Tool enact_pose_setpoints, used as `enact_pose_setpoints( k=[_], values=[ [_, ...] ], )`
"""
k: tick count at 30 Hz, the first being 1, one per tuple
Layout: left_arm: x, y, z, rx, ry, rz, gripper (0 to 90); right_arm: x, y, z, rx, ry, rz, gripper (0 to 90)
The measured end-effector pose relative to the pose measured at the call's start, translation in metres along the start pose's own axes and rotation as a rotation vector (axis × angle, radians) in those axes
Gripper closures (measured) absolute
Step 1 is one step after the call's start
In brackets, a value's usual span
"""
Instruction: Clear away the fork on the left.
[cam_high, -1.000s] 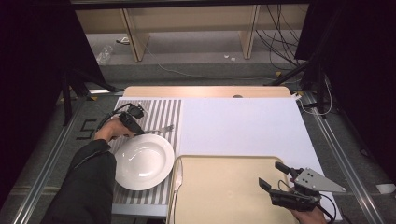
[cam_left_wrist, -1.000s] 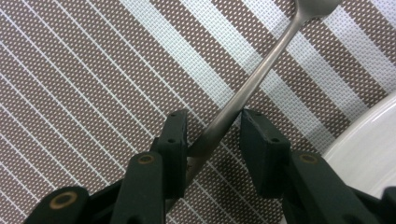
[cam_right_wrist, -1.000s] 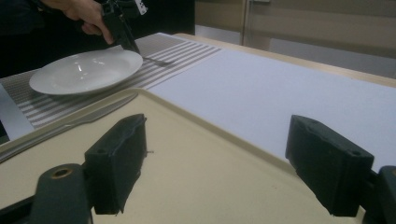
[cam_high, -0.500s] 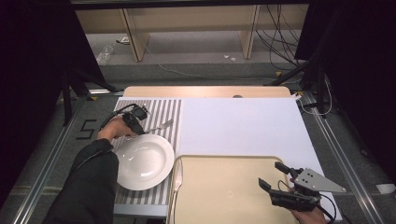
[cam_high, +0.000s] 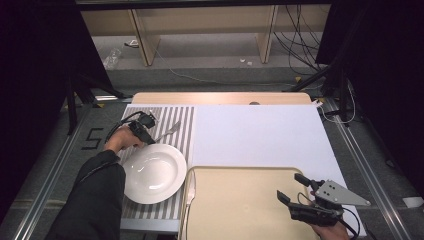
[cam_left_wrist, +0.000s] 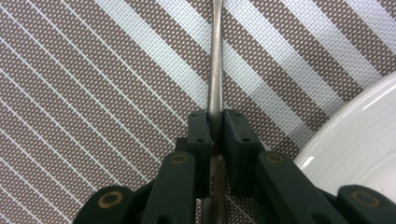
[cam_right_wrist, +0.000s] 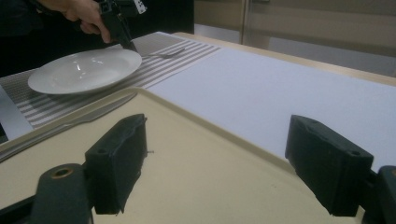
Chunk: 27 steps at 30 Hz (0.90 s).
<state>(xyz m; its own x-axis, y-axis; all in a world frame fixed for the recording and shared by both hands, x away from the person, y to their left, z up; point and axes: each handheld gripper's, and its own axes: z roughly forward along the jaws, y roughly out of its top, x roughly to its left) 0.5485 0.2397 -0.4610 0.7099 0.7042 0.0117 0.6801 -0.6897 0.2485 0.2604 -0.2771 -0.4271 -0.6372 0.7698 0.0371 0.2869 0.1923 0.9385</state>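
Steel fork (cam_left_wrist: 215, 70) lies on the striped placemat (cam_left_wrist: 93, 93), upper left of the high view, just beyond the white plate (cam_high: 155, 173). The left tongs (cam_left_wrist: 215, 122) have just been closing and now clamp its handle, long axis running straight ahead of them. The right tongs (cam_right_wrist: 215, 163) gape wide over the beige tray (cam_high: 235, 200), lower right, well apart.

Plate (cam_high: 154, 173) on the placemat (cam_high: 182, 120), fork (cam_high: 169, 132) behind it, tray (cam_high: 240, 200) right.
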Motion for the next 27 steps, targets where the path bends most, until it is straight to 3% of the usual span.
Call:
enact_pose_setpoints(
  k=[5, 9, 13, 22, 25, 27],
  values=[
    [0.004, 0.000, 0.000, -0.038, -0.010, -0.097, 81.5, 0.000, 0.000, 0.000, -0.004, -0.002, 0.001, 21.5],
    [0.006, 0.001, -0.001, -0.038, 0.009, -0.104, 81.5, 0.000, 0.000, 0.000, -0.001, -0.002, 0.002, 21.6],
    [0.008, 0.001, -0.008, -0.068, 0.002, -0.129, 81.5, 0.000, 0.000, 0.001, -0.006, -0.001, 0.000, 21.6],
    [0.011, -0.001, -0.013, -0.085, -0.007, -0.166, 81.5, 0.001, 0.000, 0.000, -0.001, -0.004, 0.001, 21.7],
    [0.011, -0.002, -0.014, -0.094, 0.007, -0.184, 81.5, 0.000, 0.000, 0.000, 0.000, -0.004, 0.001, 21.7],
    [0.011, -0.002, -0.017, -0.101, 0.005, -0.178, 81.5, 0.000, 0.000, 0.000, -0.002, -0.004, 0.000, 21.7]
  ],
)
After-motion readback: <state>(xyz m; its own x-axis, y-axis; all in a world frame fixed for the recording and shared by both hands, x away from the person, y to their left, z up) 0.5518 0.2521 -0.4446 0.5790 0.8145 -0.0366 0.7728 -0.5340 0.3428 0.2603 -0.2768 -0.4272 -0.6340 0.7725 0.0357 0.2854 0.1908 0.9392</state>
